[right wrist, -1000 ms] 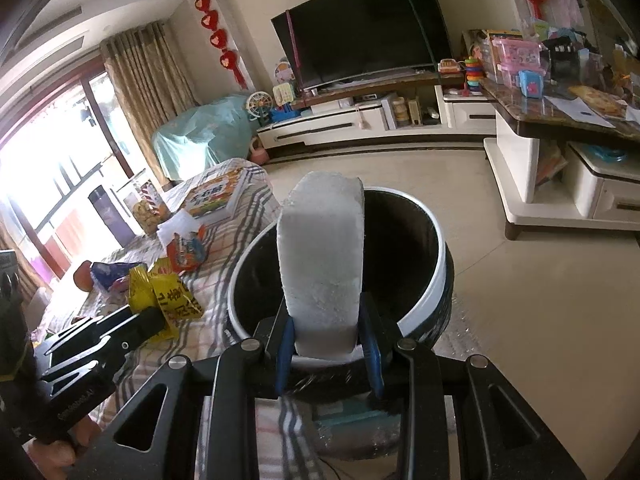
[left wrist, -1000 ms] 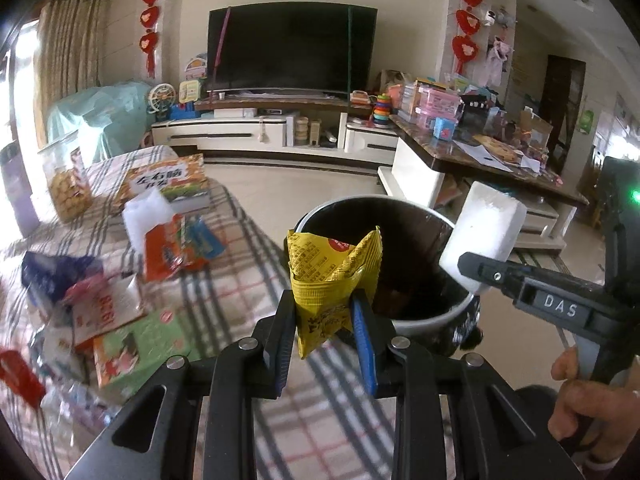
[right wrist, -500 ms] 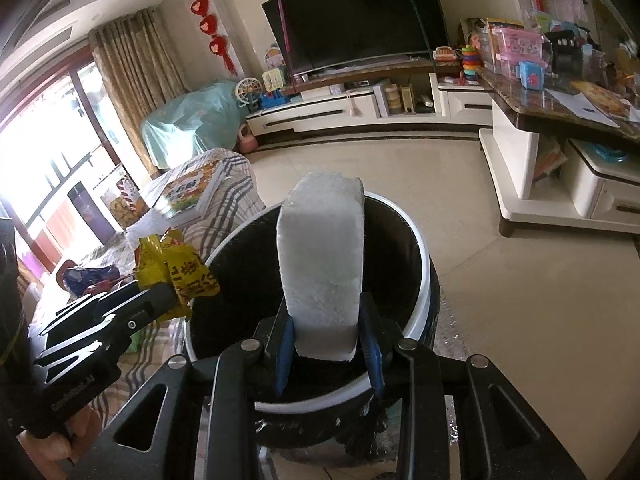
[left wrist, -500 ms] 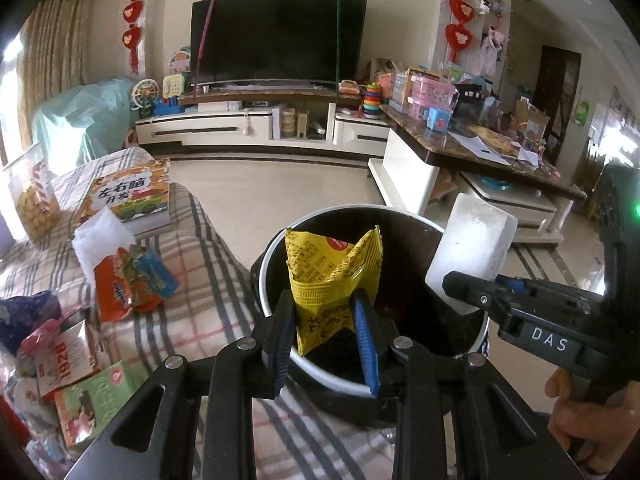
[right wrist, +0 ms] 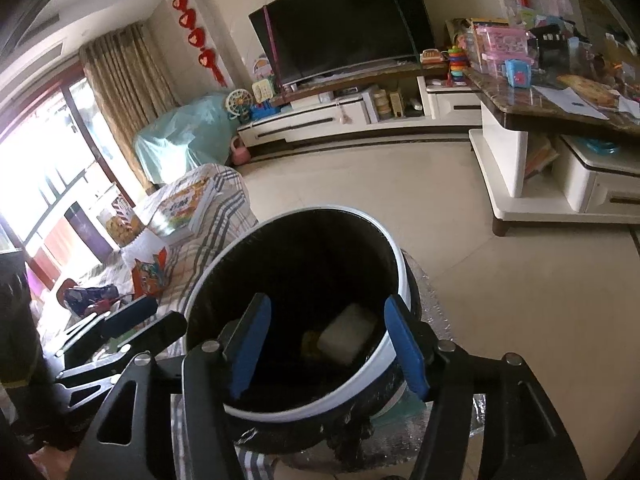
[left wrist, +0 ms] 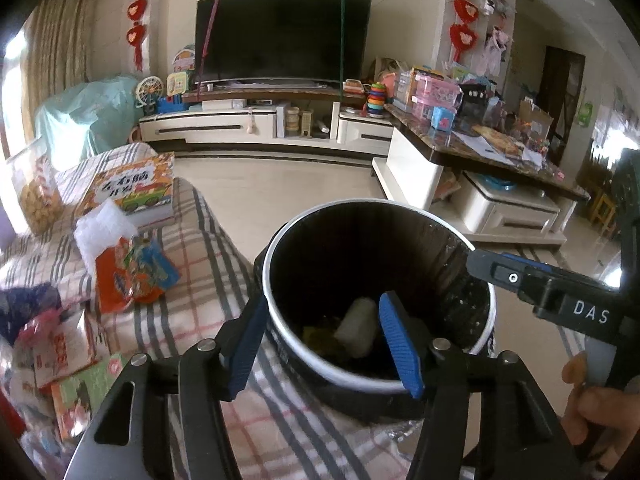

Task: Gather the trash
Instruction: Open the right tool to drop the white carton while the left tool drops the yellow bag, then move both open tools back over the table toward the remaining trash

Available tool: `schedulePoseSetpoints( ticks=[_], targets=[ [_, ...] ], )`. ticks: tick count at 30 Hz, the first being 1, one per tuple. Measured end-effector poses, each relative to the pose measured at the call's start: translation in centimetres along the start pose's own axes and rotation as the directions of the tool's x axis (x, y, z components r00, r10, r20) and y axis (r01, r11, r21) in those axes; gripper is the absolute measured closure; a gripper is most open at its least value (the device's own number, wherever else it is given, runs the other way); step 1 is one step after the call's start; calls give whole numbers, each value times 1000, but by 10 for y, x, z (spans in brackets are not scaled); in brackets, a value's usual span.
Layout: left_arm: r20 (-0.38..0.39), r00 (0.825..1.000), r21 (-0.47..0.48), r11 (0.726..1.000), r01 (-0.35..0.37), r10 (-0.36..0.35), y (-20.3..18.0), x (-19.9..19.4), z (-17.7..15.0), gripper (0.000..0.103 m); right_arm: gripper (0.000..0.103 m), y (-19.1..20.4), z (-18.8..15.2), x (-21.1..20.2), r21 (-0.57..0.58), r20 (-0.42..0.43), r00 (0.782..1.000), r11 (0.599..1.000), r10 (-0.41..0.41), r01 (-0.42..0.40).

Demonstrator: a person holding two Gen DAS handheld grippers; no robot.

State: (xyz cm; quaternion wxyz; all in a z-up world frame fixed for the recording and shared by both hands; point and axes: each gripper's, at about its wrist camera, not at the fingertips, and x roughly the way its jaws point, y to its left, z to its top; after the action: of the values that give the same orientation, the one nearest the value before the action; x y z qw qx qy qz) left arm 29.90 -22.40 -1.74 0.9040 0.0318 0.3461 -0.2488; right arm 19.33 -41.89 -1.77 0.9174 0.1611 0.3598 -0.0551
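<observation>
A round bin with a white rim [left wrist: 486,276] [right wrist: 402,280] and black lining stands beside the plaid-covered seat. At its bottom lie a white foam block [left wrist: 356,330] [right wrist: 346,338] and a yellow snack wrapper [left wrist: 316,338] [right wrist: 310,342]. My left gripper [left wrist: 320,340] hangs over the bin's near rim, its jaws opening, nothing between its blue pads. My right gripper [right wrist: 326,344] is also over the bin, jaws opening and empty; it shows at the right of the left wrist view [left wrist: 500,270].
More wrappers lie on the plaid cover [left wrist: 192,304]: an orange packet [left wrist: 128,276], a white bag [left wrist: 102,228], a picture book [left wrist: 132,188] and several packs at the left edge. A low marble table [left wrist: 472,148] and TV stand [left wrist: 264,128] lie beyond bare floor.
Both grippers moved over the bin and opened. The yellow wrapper left the left jaws and the white foam block left the right jaws; both now lie inside the bin.
</observation>
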Motion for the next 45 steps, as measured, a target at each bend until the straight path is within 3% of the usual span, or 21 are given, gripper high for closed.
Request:
schedulePoseSetpoints(
  ticks=[4, 9, 26, 45],
  targets=[
    [10, 1000, -30, 1000, -1, 1, 9, -17, -17, 41, 28, 5, -9, -9, 14, 19, 1000, 1000, 11, -11],
    [33, 997, -53, 997, -62, 64, 10, -46, -46, 23, 14, 19, -28, -16, 13, 28, 999, 999, 37, -37],
    [60, 986, -164, 976, -143, 155, 47, -147, -117, 21, 14, 78, -72, -26, -38, -2, 990, 989, 140, -140],
    [54, 945, -316, 903, -291, 323, 120, -222, -164, 21, 14, 181, -123, -15, -184, -96, 957, 940, 274, -287]
  ],
)
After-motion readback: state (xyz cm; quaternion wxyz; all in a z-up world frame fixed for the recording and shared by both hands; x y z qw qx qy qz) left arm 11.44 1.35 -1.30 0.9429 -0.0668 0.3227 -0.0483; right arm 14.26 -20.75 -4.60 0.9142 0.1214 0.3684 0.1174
